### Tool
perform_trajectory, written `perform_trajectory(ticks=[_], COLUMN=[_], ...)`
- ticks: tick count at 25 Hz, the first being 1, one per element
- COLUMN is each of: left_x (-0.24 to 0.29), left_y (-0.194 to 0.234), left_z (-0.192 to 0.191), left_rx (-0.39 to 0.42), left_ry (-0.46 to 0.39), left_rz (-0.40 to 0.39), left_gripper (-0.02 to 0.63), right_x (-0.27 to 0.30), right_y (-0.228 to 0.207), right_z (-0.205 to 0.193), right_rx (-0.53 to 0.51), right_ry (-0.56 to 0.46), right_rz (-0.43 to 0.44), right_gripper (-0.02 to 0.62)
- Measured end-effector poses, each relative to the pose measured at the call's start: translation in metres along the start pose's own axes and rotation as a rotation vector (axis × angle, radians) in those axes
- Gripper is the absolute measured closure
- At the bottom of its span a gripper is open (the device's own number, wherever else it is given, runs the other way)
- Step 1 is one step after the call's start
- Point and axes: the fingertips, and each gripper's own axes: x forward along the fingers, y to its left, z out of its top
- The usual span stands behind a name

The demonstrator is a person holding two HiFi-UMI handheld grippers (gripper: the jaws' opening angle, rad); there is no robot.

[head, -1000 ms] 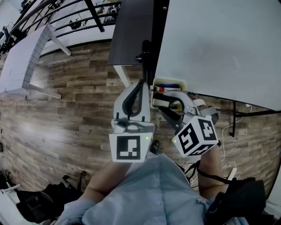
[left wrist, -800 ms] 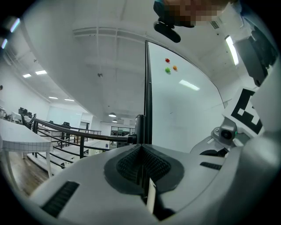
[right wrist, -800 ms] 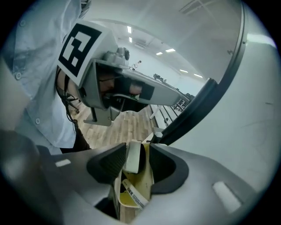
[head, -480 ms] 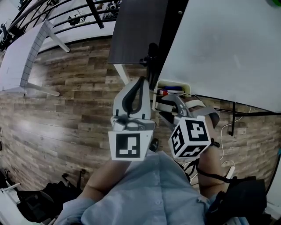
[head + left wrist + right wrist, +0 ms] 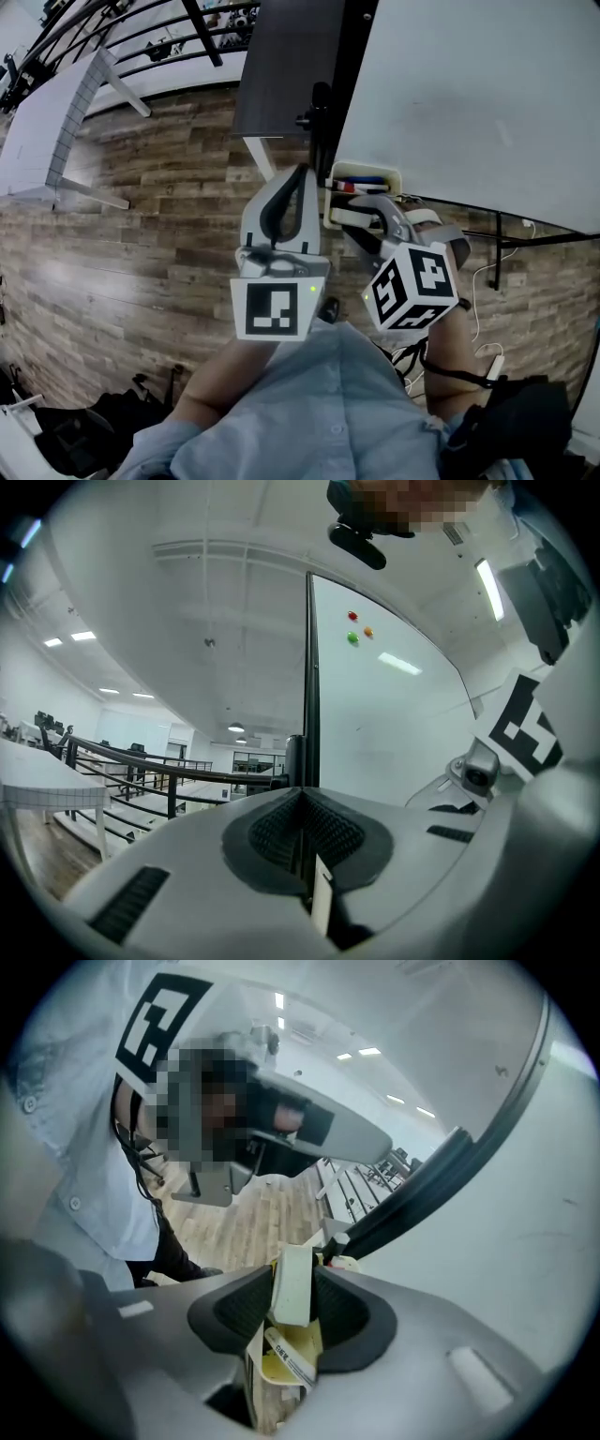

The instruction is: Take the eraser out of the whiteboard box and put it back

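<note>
In the right gripper view a pale eraser [image 5: 292, 1283] with a yellow label stands upright between the pads of my right gripper [image 5: 292, 1274]. The jaws have just been closing, and both pads press on it. The head view shows that gripper [image 5: 364, 223] just below the white whiteboard box [image 5: 386, 175], which hangs on the lower edge of the whiteboard [image 5: 469, 94]. The eraser [image 5: 351, 214] shows as a light block at the fingertips. To the left, my left gripper [image 5: 298, 183] is shut with nothing in it and points at the board's edge; its pads [image 5: 302, 827] meet.
Red and blue markers [image 5: 361, 186] lie in the box. A dark panel [image 5: 286, 66] stands left of the whiteboard. Wooden floor [image 5: 141, 244] lies below, with a white table [image 5: 56, 122] far left, cables [image 5: 487, 281] and a black bag [image 5: 506, 422] at the right.
My right gripper has tilted a little below the box with the eraser between its jaws, and its marker cube has swung slightly. The left gripper has kept still.
</note>
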Motion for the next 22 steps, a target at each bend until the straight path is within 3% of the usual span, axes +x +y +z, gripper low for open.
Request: perform_trajectory(ticks=[7, 14, 22], left_x=[-0.02, -0.041, -0.059], left_y=[-0.024, -0.05, -0.071], left_z=[0.013, 0.022, 0.029], left_rx=[0.037, 0.07, 0.083], left_ry=[-0.028, -0.049, -0.076], left_rz=[-0.021, -0.028, -0.038], left_gripper=[0.601, 0.601, 0.601], right_x=[-0.051, -0.113, -0.16], right_y=[-0.015, -0.03, -0.029], right_z=[0.012, 0.016, 0.006], right_rx=[0.102, 0.27, 0.396], right_ry=[-0.153, -0.39, -0.538], right_rz=[-0.171, -0.353, -0.473], right_gripper=[0.462, 0.463, 0.463])
